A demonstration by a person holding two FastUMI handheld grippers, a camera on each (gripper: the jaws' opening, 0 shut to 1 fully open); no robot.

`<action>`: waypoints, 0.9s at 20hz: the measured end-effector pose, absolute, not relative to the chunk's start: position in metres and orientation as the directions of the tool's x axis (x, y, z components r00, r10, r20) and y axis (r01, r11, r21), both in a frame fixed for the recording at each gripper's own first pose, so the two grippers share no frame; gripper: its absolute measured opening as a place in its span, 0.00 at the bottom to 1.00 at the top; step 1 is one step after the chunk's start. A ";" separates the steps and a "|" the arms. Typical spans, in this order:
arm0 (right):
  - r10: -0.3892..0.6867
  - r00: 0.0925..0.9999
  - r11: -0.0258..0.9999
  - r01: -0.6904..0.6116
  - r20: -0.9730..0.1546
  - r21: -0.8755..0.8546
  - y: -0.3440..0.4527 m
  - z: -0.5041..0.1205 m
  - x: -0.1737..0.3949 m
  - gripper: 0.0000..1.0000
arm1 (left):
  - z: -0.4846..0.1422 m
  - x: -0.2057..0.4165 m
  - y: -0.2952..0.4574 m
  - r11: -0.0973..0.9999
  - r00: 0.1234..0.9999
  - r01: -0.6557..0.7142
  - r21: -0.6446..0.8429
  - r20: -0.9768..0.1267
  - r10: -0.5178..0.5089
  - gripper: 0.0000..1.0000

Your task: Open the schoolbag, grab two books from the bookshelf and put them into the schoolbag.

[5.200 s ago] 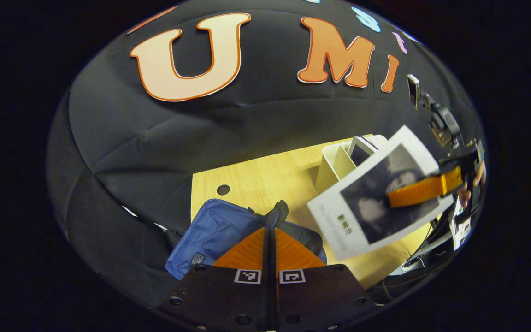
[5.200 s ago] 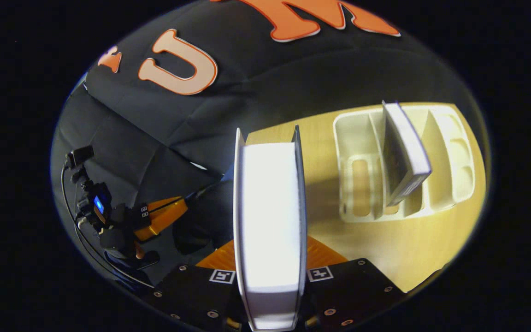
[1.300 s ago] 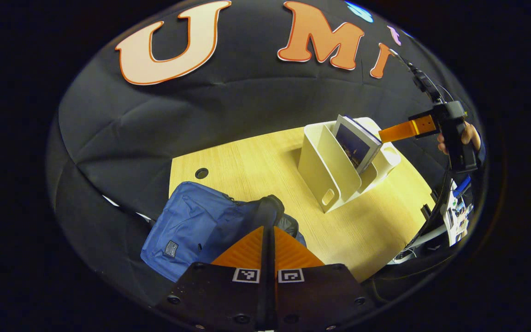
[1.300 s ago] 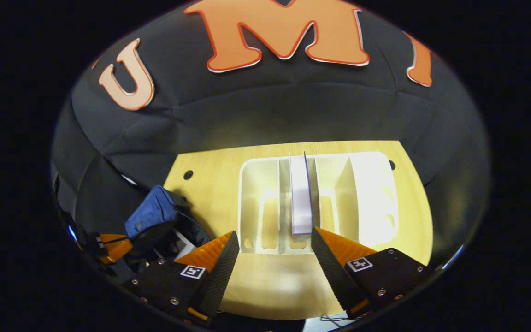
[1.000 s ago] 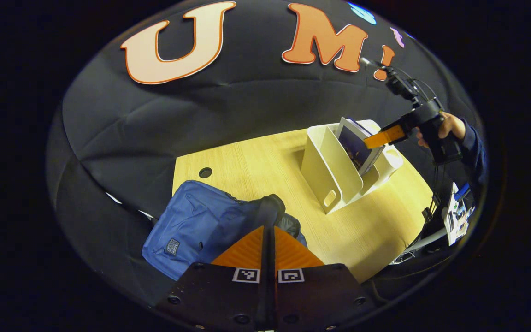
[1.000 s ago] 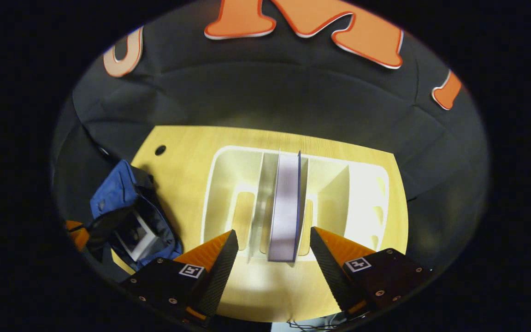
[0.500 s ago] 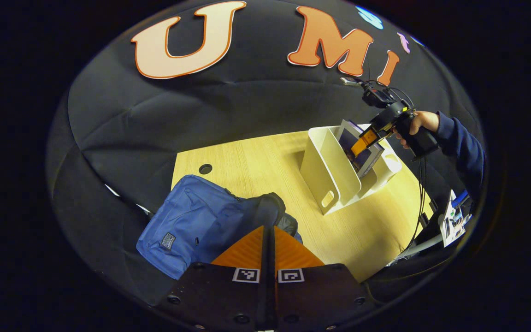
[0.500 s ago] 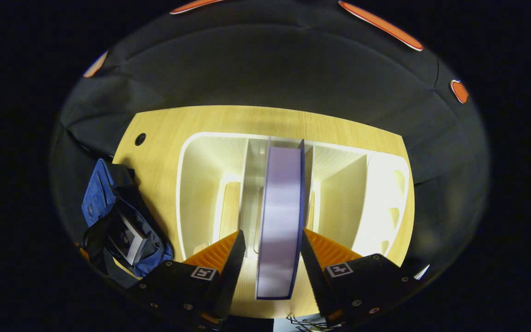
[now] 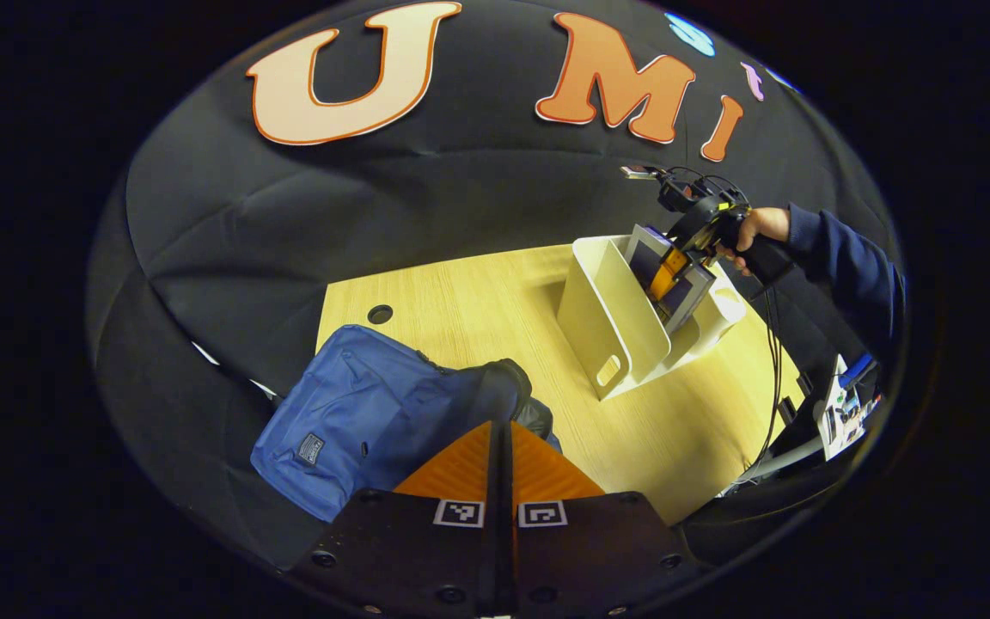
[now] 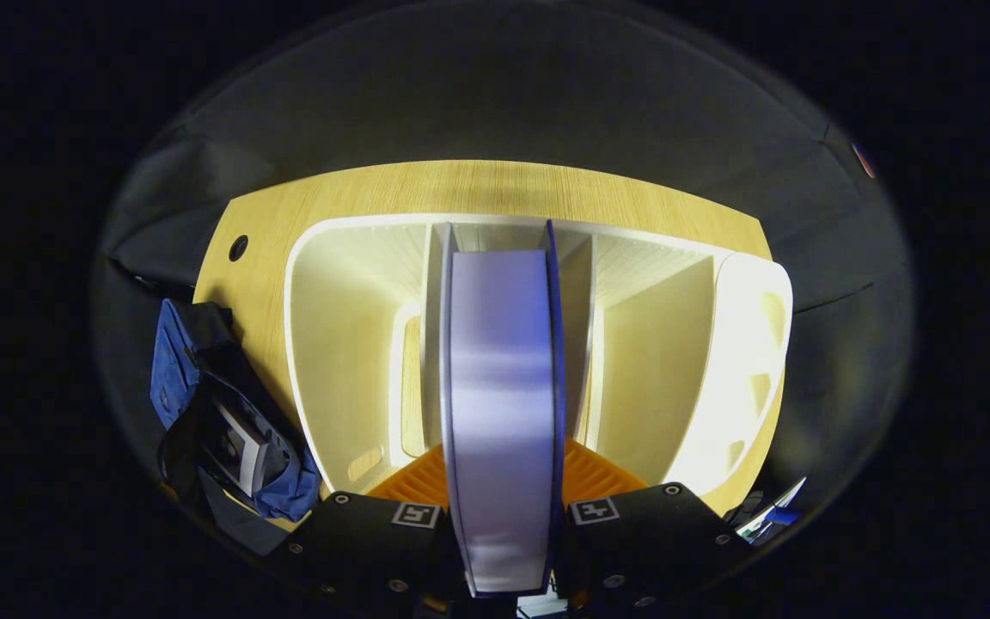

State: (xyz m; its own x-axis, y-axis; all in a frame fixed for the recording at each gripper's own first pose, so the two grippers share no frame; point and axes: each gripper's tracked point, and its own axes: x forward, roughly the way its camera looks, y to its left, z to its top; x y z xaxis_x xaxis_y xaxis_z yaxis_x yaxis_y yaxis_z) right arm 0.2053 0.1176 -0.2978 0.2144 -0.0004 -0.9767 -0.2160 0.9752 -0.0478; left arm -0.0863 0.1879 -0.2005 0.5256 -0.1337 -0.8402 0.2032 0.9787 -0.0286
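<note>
The blue schoolbag (image 9: pixel 349 413) lies at the table's near left corner. My left gripper (image 9: pixel 500 427) is shut on the dark edge of its mouth and holds it up. In the right gripper view the schoolbag (image 10: pixel 175 370) gapes, with one book (image 10: pixel 241 451) lying inside. A second book (image 10: pixel 504 378) stands upright in the middle slot of the white bookshelf (image 10: pixel 332 327). My right gripper (image 10: pixel 504 454) is shut on this book, one finger on each cover. From the left gripper view, that right gripper (image 9: pixel 665 273) reaches down into the bookshelf (image 9: pixel 607 301) onto the book (image 9: pixel 689 297).
A hand (image 9: pixel 757 225) in a dark blue sleeve holds the right gripper. The wooden table (image 9: pixel 478 301) has a round cable hole (image 9: pixel 380 313) near the bag. Cables and small items (image 9: pixel 843 404) sit beyond the table's right edge. The shelf's other slots hold nothing.
Over the last second my right gripper dropped over the standing book and closed on it. The book it carried five seconds ago now lies in the bag. My left gripper kept its hold.
</note>
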 end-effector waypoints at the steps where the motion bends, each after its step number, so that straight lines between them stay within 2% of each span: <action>1: 0.017 0.217 0.977 -0.212 -0.976 -0.030 0.118 -0.291 0.203 0.40 | -0.201 -0.087 0.188 0.978 0.523 0.204 -0.029 -0.841 -0.134 0.00; 4: 0.084 0.232 0.980 -0.195 -0.969 0.038 0.118 -0.261 0.196 0.40 | -0.200 -0.086 0.186 0.976 0.520 0.218 -0.032 -0.842 -0.144 0.00; 7: 0.100 0.256 0.973 -0.227 -0.962 0.041 0.104 -0.228 0.183 0.40 | -0.202 -0.086 0.186 0.974 0.517 0.224 -0.035 -0.843 -0.149 0.00; 13: 0.168 0.355 0.961 -0.265 -0.920 0.073 0.097 -0.148 0.160 0.40 | -0.201 -0.087 0.185 0.972 0.515 0.231 -0.042 -0.842 -0.158 0.00; 18: 0.274 0.416 0.933 -0.333 -0.867 0.136 0.116 -0.090 0.126 0.40 | -0.197 -0.086 0.187 0.969 0.514 0.245 -0.023 -0.844 -0.150 0.00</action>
State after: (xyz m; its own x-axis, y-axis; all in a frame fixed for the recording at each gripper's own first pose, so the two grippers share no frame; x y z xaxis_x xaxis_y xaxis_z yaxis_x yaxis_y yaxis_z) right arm 0.1259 0.1159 -0.0904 0.4157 0.2742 -0.8672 -0.3328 0.9332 0.1355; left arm -0.0862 0.1865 -0.1965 0.5145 -0.1504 -0.8442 0.2450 0.9693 -0.0234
